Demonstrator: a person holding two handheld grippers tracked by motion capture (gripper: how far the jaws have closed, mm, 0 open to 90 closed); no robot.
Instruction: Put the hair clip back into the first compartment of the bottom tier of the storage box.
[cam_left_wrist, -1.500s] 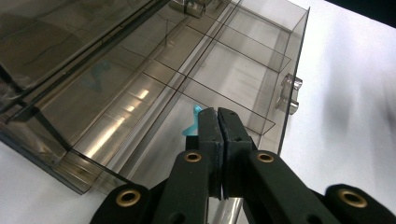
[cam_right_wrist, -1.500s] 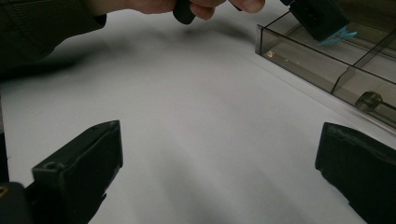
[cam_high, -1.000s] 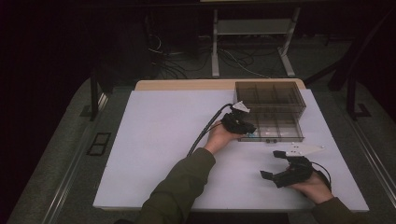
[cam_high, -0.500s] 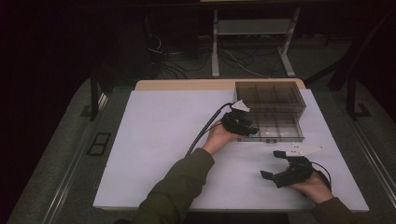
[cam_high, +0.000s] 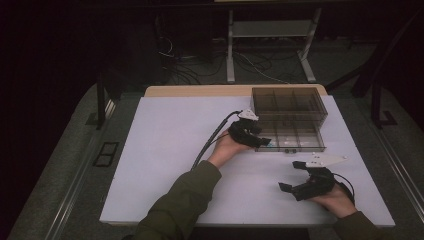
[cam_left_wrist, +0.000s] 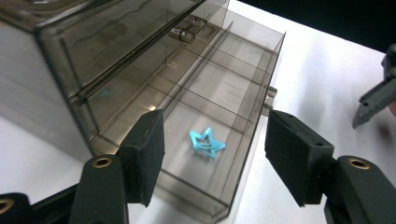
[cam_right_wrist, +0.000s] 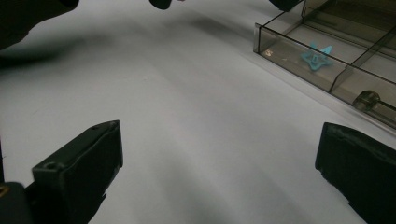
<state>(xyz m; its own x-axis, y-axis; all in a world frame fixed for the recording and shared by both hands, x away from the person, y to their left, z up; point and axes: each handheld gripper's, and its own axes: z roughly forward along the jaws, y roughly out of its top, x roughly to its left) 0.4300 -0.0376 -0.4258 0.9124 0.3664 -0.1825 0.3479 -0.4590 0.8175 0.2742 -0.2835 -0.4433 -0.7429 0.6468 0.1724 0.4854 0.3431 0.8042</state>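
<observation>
Step in hand: the left tongs (cam_left_wrist: 210, 158) had just been opening over the pulled-out drawer (cam_left_wrist: 261, 70) of the smoky plastic organiser box (cam_high: 290, 100); the blue star-shaped piece (cam_left_wrist: 207, 143) lay loose in the drawer, so it looked like the release of a placing step.
Blue star: it lay flat on the floor of the nearest drawer compartment, in the lower middle of the left gripper view, between the two pads but touching neither. In the right gripper view the star (cam_right_wrist: 316, 57) sat at the upper right, in the end compartment.
Left tongs state: open to about the middle of their range, with nothing held.
Right tongs state: the right tongs (cam_right_wrist: 219, 172) stood wide open and empty above the bare white worktop (cam_right_wrist: 187, 116).
Left hand pose: in the high view the left tongs (cam_high: 260, 140) were at the centre, at the left end of the drawer, with the forearm in a green sleeve (cam_high: 185, 200) reaching up from the bottom edge.
Right hand pose: the right tongs (cam_high: 290, 180) rested low at the lower right, well apart from the box and pointing left.
Next move, my judgement: the left tongs should rise clear of the drawer walls without touching the star; then the drawer could be pushed in by its small clear knob (cam_right_wrist: 365, 99).
</observation>
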